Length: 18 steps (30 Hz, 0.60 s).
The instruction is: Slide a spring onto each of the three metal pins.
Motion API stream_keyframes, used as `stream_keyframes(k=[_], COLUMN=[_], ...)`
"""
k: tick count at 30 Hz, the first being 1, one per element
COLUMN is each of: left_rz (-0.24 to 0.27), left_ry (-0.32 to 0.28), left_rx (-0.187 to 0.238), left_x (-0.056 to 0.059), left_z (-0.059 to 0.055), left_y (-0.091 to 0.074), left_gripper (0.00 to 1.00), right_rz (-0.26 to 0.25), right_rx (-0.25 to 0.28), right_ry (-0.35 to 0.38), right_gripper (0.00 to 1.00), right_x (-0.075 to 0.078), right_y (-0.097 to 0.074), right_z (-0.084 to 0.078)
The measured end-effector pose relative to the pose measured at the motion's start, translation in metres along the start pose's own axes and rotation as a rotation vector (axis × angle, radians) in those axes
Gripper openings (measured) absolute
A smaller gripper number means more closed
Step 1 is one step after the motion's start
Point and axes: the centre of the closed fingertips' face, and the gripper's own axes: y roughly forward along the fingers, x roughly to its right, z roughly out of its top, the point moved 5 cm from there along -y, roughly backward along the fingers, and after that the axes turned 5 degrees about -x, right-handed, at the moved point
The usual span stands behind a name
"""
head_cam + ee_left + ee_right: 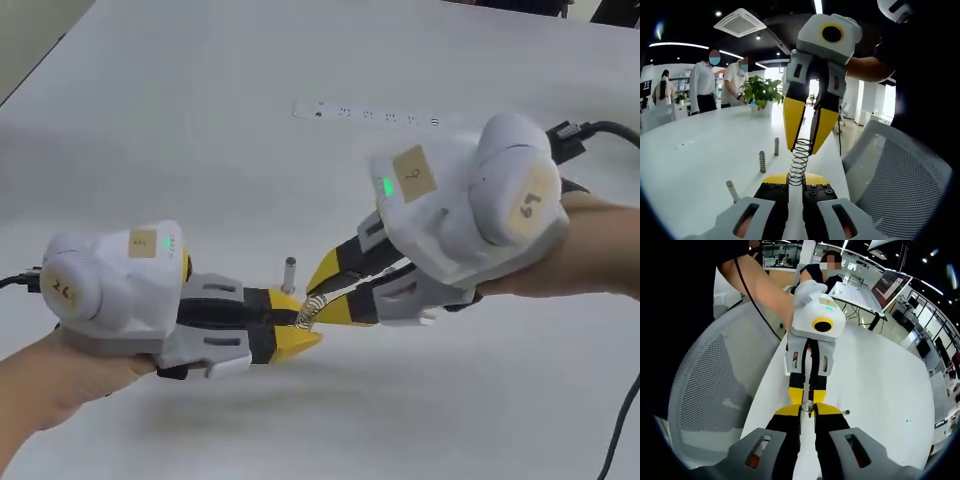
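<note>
Tongs of left gripper [795, 179] and right gripper [805, 147] each pinch narrow on one end of the spring [798, 162], held off the surface [200, 150] at five o'clock from a standing pin [289, 272], where an uneven pull could stretch it or fling it free.

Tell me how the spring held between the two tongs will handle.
The spring is thin, open-coiled wire, so probably very light and easily squashed or bent. Gripped at its ends by the left tongs and right tongs, it may flick away if one slips. Round, it would likely roll on the smooth table.
</note>
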Motion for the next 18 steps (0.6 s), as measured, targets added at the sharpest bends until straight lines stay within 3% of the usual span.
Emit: stream_keyframes(k=[18], left_rz=[-0.037], left_ry=[0.003], left_rx=[-0.03], left_x=[0.007], left_z=[-0.0041], left_y=[0.0079], left_gripper=[0.01], right_rz=[0.111], right_rx=[-0.123], right_ry=[0.051], right_gripper=[0.08], right_x=[-0.0013], right_y=[0.0036], right_z=[-0.0053])
